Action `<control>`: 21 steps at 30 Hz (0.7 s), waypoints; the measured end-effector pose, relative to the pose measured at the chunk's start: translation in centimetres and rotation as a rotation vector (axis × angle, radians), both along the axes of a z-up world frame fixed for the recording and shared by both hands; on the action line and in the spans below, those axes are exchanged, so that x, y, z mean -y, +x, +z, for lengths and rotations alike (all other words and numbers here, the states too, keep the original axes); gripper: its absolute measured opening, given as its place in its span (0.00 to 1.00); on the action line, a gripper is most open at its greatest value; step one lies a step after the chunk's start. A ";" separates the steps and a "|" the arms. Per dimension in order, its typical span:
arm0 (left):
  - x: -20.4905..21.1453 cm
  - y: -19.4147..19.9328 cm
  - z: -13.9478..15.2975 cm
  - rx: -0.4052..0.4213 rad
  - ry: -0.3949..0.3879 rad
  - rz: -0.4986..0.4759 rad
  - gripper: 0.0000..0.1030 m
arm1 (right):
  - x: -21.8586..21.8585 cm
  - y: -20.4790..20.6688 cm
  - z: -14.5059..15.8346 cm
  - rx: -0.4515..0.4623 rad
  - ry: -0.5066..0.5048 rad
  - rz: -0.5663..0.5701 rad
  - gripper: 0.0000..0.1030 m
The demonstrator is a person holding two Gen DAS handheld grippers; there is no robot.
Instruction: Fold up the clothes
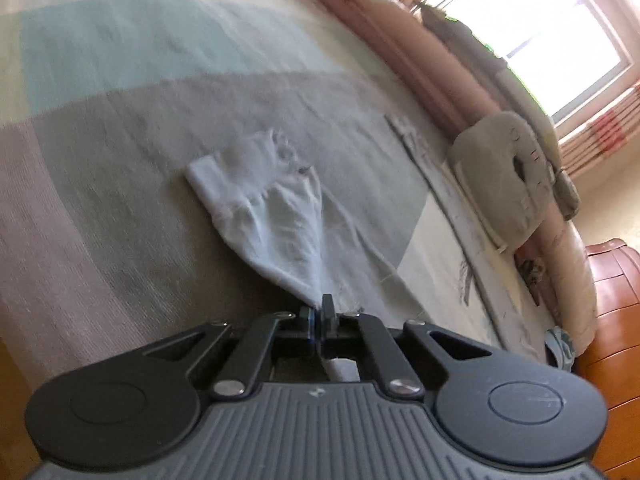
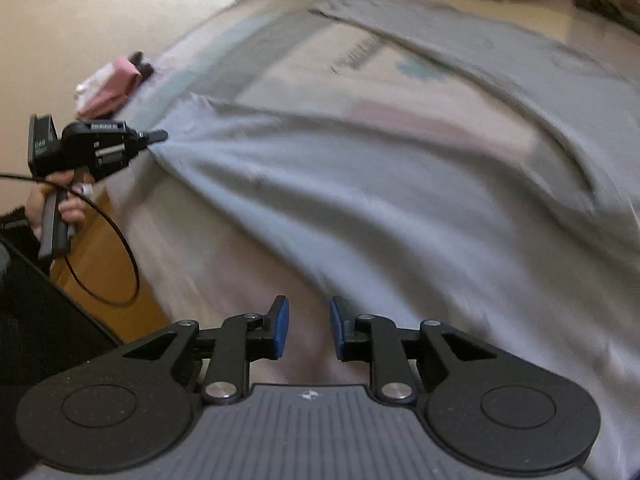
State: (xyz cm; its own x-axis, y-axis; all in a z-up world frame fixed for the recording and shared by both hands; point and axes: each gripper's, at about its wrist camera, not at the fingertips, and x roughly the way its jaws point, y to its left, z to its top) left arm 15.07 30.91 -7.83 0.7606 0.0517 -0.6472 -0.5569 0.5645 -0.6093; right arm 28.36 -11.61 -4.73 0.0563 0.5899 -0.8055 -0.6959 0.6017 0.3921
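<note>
- The left gripper (image 1: 319, 314) was clamped tight on a bunched corner of the white garment (image 1: 276, 224); a strip of cloth showed below its closed pads.
- From that pinch the garment fanned out away from the gripper and lay on the bed (image 1: 120, 128), its far edge resting on the grey band of the cover.
- In the right wrist view the same garment (image 2: 400, 220) spread across most of the bed (image 2: 304, 68), pulled into long folds that ran from the left gripper (image 2: 160, 136) at the left edge toward the near right.
- There the left gripper pointed right, its tip at the garment's left corner, held by a hand (image 2: 60, 204) with a cable (image 2: 120, 260) looping below it.
- The right gripper (image 2: 308, 328) stood partly open, blue pads apart with nothing between them, above the near edge of the bed just left of the garment's near fold.
- That view was blurred, so finer detail of the cloth could not be told.
- A grey pillow (image 1: 504, 176) lay against the pink headboard (image 1: 400, 40) at the far right, under a bright window (image 1: 532, 28).
- A wooden cabinet (image 1: 616, 320) stood at the right, beside the bed.
- A pink bundle (image 2: 108, 84) sat at the bed's far left edge.
</note>
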 end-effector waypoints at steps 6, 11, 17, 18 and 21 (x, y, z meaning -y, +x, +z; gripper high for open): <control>0.3 1.5 1.1 0.019 0.008 -0.031 0.02 | 2.0 -0.9 -0.4 0.021 0.008 -0.081 0.25; 0.4 4.0 2.3 0.049 0.030 -0.071 0.02 | 2.5 1.0 -0.4 0.084 0.041 -0.156 0.25; 0.4 7.8 1.0 0.001 0.022 -0.119 0.02 | 3.7 4.0 -1.2 0.055 0.121 -0.249 0.25; 0.4 8.3 0.6 -0.016 0.020 -0.124 0.02 | 3.8 4.3 -1.1 0.050 0.130 -0.267 0.25; 0.4 8.5 0.0 -0.022 0.015 -0.126 0.02 | 3.7 3.6 -0.1 0.101 0.106 -0.251 0.25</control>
